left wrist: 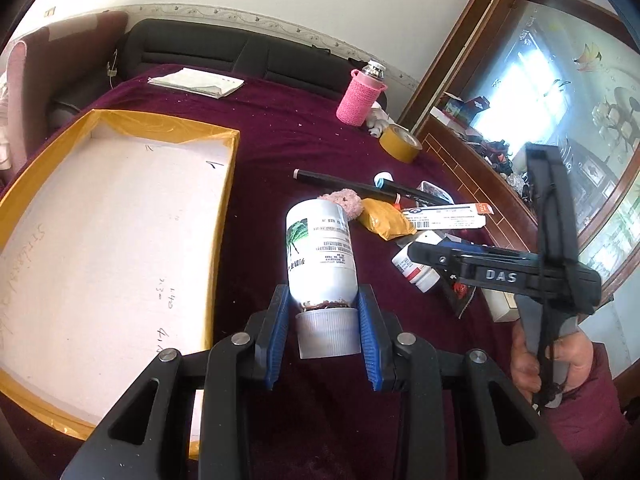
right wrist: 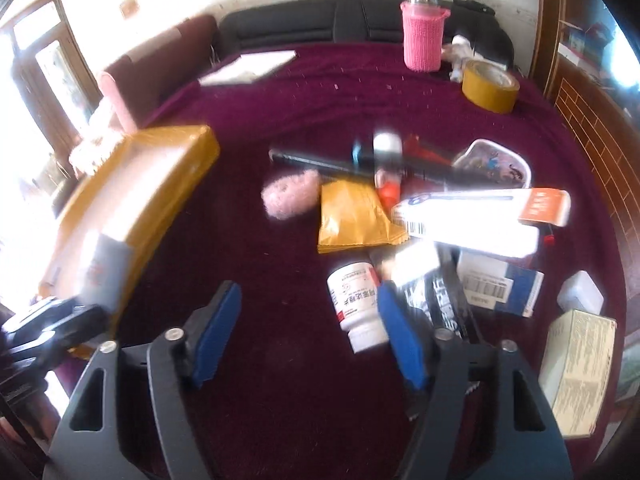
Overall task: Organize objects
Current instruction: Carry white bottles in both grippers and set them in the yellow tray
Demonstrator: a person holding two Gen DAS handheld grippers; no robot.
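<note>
My left gripper (left wrist: 324, 316) is shut on a tall white bottle (left wrist: 320, 248) with a green leaf label, its blue pads clamped at the neck just above the ribbed cap. The bottle points away from me above the maroon cloth (left wrist: 280, 128), right of a shallow yellow-taped box (left wrist: 120, 240) with a bare white floor. My right gripper (right wrist: 308, 320) is open with nothing between its pads. A small white pill bottle (right wrist: 356, 304) with a red label lies on the cloth just inside its right finger, untouched. In the left wrist view the right gripper (left wrist: 424, 256) hovers over that pill bottle (left wrist: 416, 272), held by a hand.
A heap lies on the right: yellow packet (right wrist: 352, 216), long white carton (right wrist: 472, 216), black rod (right wrist: 320, 160), pink fluffy item (right wrist: 288, 194), several small boxes (right wrist: 500, 288). Further back stand a pink-sleeved flask (right wrist: 422, 32), a tape roll (right wrist: 490, 86) and papers (left wrist: 196, 82). A wooden cabinet (left wrist: 480, 168) borders the right.
</note>
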